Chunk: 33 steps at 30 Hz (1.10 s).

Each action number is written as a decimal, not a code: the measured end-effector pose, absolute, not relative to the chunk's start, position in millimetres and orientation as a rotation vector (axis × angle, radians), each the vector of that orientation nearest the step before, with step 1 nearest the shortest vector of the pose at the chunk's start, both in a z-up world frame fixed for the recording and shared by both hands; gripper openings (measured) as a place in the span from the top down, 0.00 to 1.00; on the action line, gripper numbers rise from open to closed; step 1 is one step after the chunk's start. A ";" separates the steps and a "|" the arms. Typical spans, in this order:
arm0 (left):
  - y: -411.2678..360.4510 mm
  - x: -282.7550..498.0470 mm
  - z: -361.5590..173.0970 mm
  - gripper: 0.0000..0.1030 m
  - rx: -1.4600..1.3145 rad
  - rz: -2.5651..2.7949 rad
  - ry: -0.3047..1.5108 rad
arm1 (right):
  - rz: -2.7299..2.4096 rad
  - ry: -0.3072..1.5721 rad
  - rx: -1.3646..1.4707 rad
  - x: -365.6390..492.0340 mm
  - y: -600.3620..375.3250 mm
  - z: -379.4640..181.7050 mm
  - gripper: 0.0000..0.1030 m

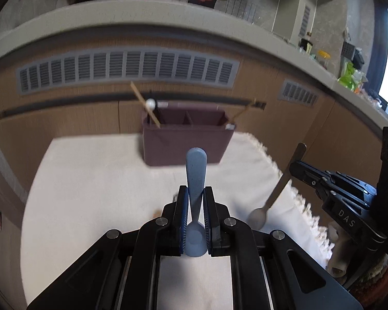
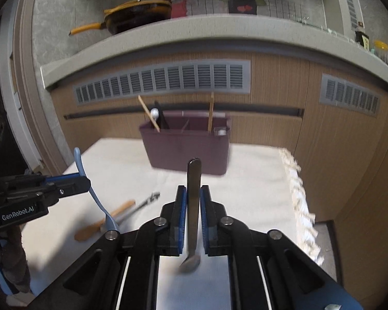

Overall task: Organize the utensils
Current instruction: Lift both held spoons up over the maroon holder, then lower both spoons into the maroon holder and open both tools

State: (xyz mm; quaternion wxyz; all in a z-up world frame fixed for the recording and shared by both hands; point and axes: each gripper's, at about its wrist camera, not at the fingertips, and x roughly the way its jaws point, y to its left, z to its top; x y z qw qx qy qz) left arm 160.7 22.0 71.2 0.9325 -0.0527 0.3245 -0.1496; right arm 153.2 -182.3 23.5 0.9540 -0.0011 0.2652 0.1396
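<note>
Two tongs each carry one utensil above the cloth-covered table (image 2: 245, 170). The left tongs (image 1: 194, 196) pinch a blue spoon (image 1: 196, 170) at its neck, handle pointing forward, bowl back between the fingers. The right tongs (image 2: 193, 196) are pressed together on a metal spoon (image 2: 194, 193), handle forward, bowl hanging below and behind the pads. Ahead of both tongs stands a maroon utensil holder (image 2: 186, 149) with wooden sticks in its end compartments. Left of the right tongs, a wooden spoon (image 2: 103, 221) and a metal utensil (image 2: 142, 204) lie on the cloth.
</note>
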 end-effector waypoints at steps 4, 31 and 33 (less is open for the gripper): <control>31.5 178.3 151.4 0.89 -0.093 -0.329 0.494 | 0.313 0.432 -0.011 170.8 -181.9 81.8 0.98; 22.5 362.8 81.7 0.89 -0.157 -0.381 0.588 | 0.362 0.588 -0.028 364.6 -166.4 98.0 0.97; 22.4 368.0 75.9 0.87 -0.190 -0.421 0.635 | 0.413 0.669 -0.008 370.8 -167.8 88.8 0.93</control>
